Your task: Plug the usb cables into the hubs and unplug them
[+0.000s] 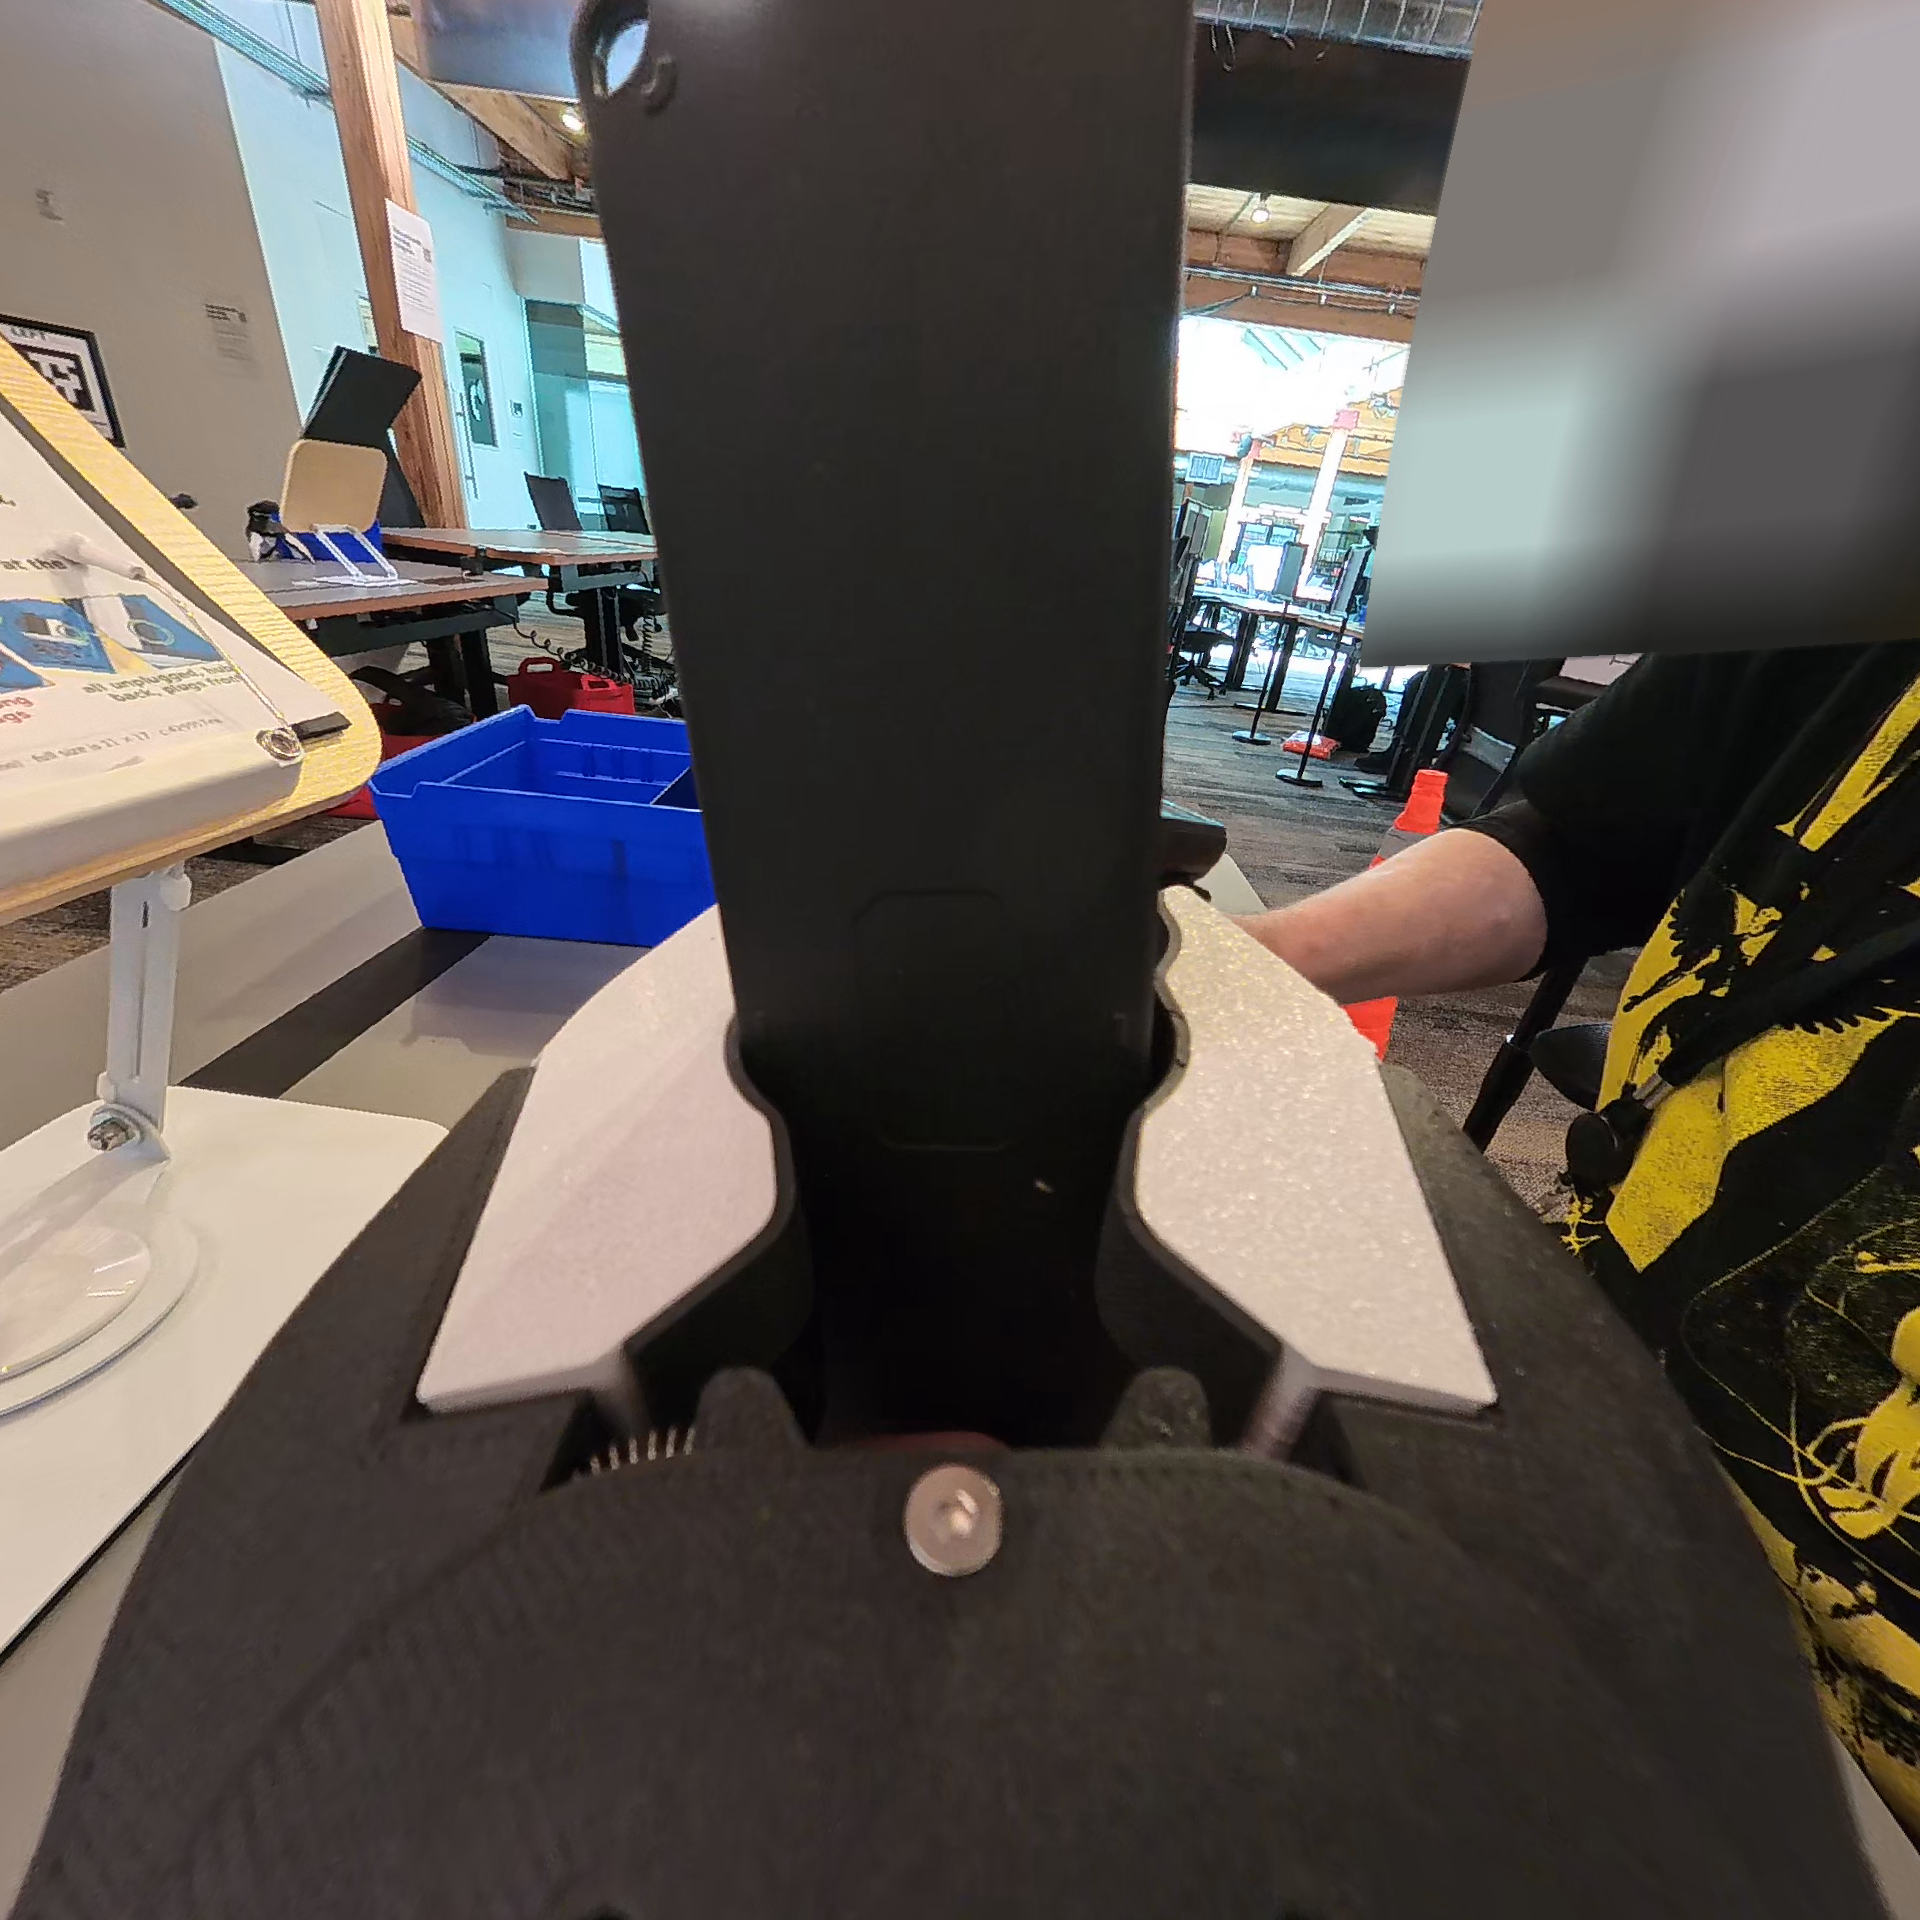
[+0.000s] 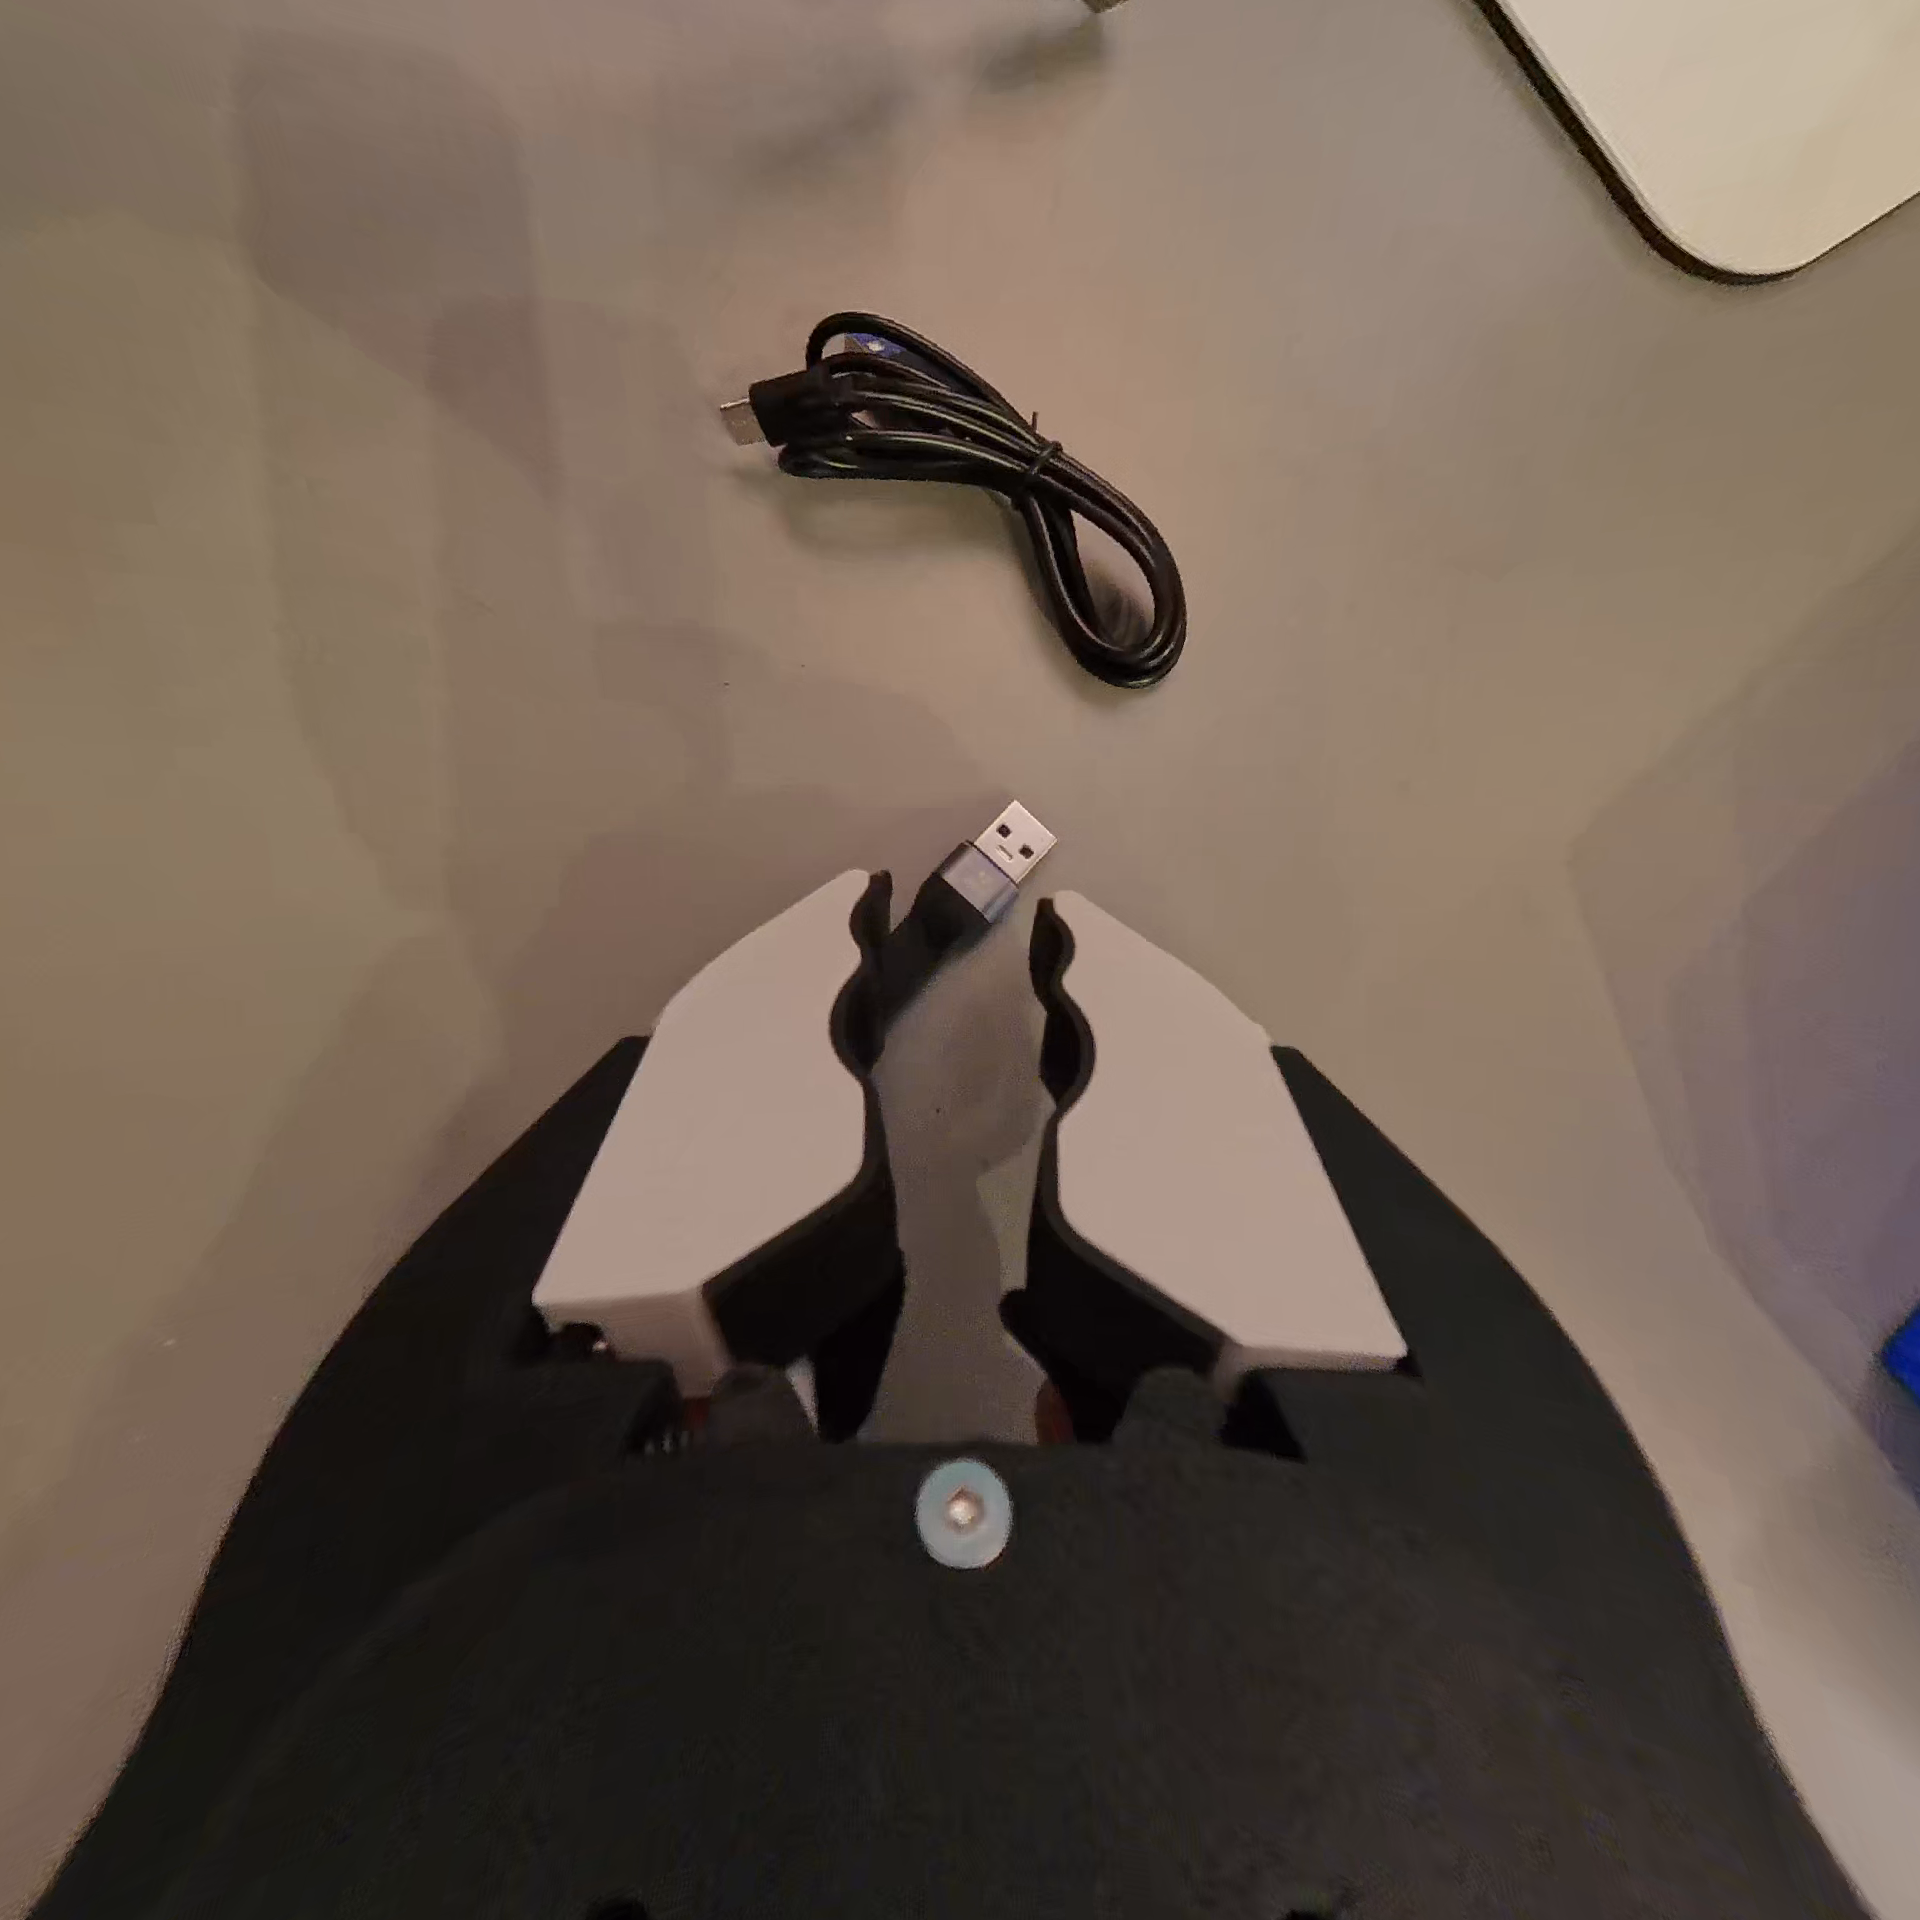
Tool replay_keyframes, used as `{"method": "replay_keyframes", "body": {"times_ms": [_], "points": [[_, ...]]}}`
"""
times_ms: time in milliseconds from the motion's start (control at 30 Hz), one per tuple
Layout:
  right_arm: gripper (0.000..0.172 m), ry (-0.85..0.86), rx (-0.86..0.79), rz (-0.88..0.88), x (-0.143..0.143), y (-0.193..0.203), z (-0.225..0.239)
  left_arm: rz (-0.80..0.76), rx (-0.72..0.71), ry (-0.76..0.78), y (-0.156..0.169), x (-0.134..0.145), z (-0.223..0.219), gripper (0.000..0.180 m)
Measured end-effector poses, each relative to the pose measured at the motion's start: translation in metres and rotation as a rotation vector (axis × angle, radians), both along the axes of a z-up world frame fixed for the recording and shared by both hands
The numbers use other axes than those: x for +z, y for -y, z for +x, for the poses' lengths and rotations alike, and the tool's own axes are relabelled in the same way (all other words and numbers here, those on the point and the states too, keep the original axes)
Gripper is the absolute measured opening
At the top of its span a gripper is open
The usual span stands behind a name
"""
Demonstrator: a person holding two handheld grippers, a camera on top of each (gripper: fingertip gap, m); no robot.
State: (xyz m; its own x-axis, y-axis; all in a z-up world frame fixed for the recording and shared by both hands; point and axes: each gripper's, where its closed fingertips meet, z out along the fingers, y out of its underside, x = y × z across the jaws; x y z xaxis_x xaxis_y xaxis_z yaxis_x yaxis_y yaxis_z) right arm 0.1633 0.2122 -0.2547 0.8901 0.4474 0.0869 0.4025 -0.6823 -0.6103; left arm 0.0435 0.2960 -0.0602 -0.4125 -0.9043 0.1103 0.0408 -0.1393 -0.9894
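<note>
We see the grey worktop (image 2: 416,520) spread under the right tongs (image 2: 961,904). The left tongs (image 1: 951,935) are raised and clamped on a tall black slab (image 1: 904,520). It stands upright between the white fingers (image 1: 1278,1122), fills the whole space between them, and runs well past their tips to the top of the view. Beyond and to the left of those tongs sits a blue bin (image 1: 540,831) on the worktop. A person's forearm (image 1: 1403,914) reaches in just past the right finger.

The right tongs stand apart and grip nothing. A bundled black cable (image 2: 966,457) lies on the worktop well ahead of their tips. Smallest is the grey usb plug (image 2: 997,857), which lies aslant right at the tips. Its dark boot is against the left pad, there is a clear gap to the right pad, and its metal end points forward and to the right.
</note>
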Motion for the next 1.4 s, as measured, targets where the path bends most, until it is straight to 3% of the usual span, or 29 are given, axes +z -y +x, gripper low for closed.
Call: {"method": "replay_keyframes", "body": {"times_ms": [333, 700, 767, 1033, 1400], "points": [[0.015, 0.032, -0.035, -0.008, -0.012, -0.007, -0.001, 0.001, -0.001, 0.005, 0.001, 0.001, -0.001, 0.068], [0.01, -0.14, -0.016, -0.019, -0.009, -0.005, 0.0, 0.005, 0.002, 0.018, 0.001, 0.005, -0.004, 0.068], [0.0, -0.135, 0.002, -0.005, -0.005, -0.006, 0.0, 0.008, 0.001, 0.016, 0.001, 0.005, -0.003, 0.068], [0.0, -0.082, -0.017, -0.008, -0.005, -0.005, 0.005, 0.005, 0.0, 0.018, 0.001, 0.005, -0.003, 0.068], [0.0, -0.213, -0.1, -0.011, -0.006, 0.007, 0.02, 0.004, -0.002, 0.019, 0.001, 0.005, -0.003, 0.068]]}}
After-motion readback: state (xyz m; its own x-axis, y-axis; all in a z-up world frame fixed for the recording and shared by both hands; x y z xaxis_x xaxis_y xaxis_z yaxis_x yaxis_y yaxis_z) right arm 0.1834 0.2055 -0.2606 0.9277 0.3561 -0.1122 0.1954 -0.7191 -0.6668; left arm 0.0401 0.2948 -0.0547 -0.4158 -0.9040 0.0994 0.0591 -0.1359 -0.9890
